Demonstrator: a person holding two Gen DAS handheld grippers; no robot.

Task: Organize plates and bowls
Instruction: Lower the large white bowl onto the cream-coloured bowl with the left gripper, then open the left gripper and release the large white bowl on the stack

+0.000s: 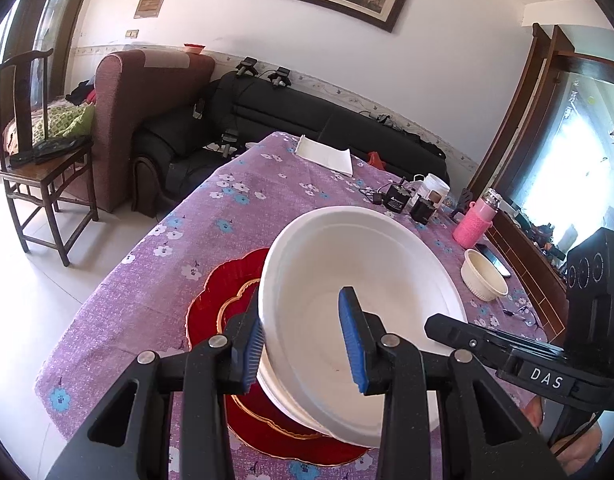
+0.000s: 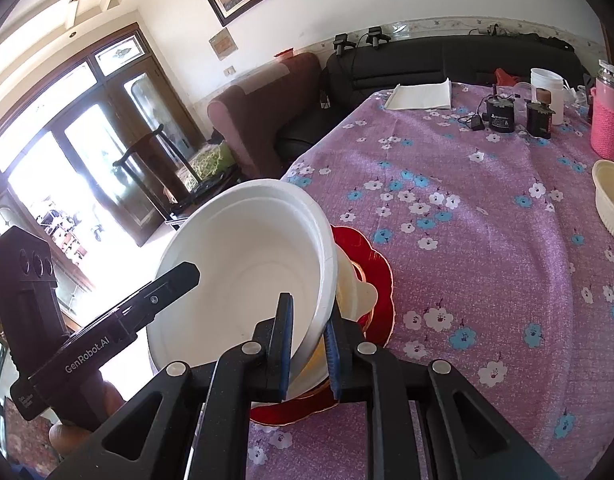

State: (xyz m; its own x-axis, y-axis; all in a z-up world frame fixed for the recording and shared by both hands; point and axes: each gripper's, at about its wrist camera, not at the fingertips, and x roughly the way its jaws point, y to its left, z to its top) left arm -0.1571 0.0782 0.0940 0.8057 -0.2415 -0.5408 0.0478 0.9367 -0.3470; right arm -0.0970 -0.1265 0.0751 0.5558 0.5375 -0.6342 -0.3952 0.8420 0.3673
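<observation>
A large white bowl (image 1: 371,276) is held tilted over a red plate with a gold rim (image 1: 227,292) on the purple flowered tablecloth. My left gripper (image 1: 303,344) is shut on the bowl's near rim, one pad outside and one inside. My right gripper (image 2: 309,344) is shut on the opposite rim of the same white bowl (image 2: 243,264). Under the bowl, on the red plate (image 2: 375,268), a cream dish (image 2: 359,292) partly shows. A small cream ribbed bowl (image 1: 485,274) stands apart to the right, also in the right wrist view (image 2: 611,200).
At the table's far end lie a white folded cloth (image 1: 327,154), black chargers (image 1: 399,198), a white cup (image 1: 435,190) and a pink bottle (image 1: 473,224). A wooden chair (image 1: 39,168) and sofas (image 1: 307,120) stand beyond the table's left edge.
</observation>
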